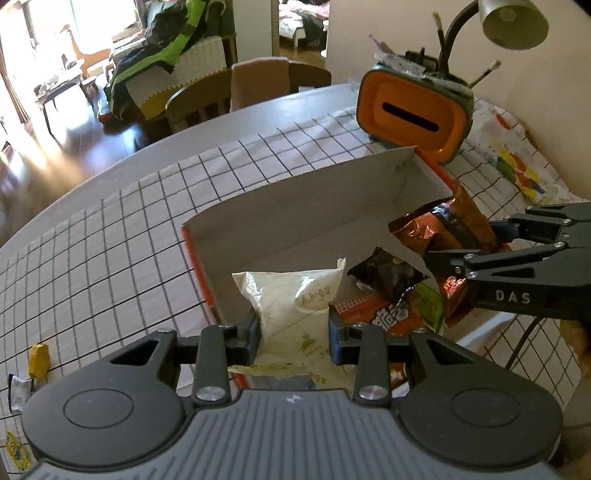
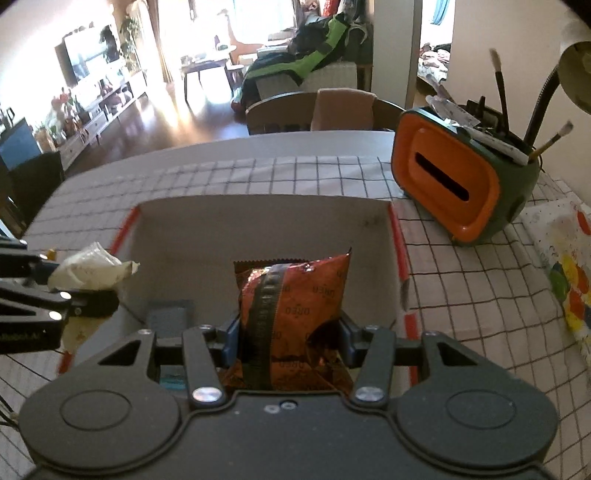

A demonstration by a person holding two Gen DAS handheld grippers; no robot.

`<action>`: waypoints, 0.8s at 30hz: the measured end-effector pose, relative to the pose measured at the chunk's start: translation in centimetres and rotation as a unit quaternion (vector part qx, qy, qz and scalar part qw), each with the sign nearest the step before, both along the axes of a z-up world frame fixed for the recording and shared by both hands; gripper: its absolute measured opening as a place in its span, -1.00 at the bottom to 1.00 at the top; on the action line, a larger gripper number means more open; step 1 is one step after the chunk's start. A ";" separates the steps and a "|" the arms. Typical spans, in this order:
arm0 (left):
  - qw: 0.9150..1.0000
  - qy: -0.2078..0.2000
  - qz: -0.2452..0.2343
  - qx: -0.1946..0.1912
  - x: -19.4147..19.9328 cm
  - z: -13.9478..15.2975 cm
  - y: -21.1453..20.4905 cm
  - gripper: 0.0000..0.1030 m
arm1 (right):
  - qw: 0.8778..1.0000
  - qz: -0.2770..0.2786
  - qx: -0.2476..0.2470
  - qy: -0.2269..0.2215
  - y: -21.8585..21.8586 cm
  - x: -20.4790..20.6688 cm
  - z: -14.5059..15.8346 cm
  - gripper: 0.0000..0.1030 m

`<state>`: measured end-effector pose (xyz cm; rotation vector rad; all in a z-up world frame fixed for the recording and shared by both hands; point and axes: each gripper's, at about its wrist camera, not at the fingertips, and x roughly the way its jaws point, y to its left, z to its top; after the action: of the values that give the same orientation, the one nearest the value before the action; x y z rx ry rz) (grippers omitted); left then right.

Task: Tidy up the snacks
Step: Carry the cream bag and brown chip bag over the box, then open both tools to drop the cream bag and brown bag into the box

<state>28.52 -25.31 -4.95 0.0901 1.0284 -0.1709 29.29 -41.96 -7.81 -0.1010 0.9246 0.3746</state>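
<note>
In your left tool (image 1: 293,334), jaws pinch the cream snack pouch (image 1: 295,295) mid-body; your right tool (image 2: 288,341) clamps the orange foil packet (image 2: 295,306). Both look light, soft, crinkly, slippery, so keep mid-body holds. Both hang over the open cardboard box (image 2: 258,221) on the counter (image 2: 461,295).

A grid-patterned tablecloth (image 2: 314,173) covers the table; behind it stand a wooden chair (image 2: 295,110) and a sofa heaped with clothing (image 2: 314,55). Bright window light (image 2: 229,22) reflects off dark wooden flooring (image 2: 147,122).
</note>
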 end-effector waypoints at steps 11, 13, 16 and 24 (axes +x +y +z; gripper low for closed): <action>0.998 0.049 -0.002 0.034 4.0 -3.9 -2.8 -0.33 | 1.000 0.009 -0.003 0.022 0.0 5.0 -2.7 -0.04; 0.998 0.061 -0.003 0.034 4.6 -4.5 -3.1 -0.33 | 1.000 0.014 -0.003 0.028 0.2 5.6 -3.1 -0.04; 0.997 0.077 -0.004 0.033 5.3 -5.2 -3.3 -0.33 | 0.999 0.022 -0.006 0.039 0.3 6.2 -3.5 -0.04; 0.992 0.122 -0.008 0.040 6.0 -7.3 -3.7 -0.33 | 0.997 0.029 -0.009 0.066 0.4 6.6 -4.2 -0.02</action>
<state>34.54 -29.05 -12.21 0.1529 1.2792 -0.1571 35.91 -41.60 -12.01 -0.1196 1.0579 0.4303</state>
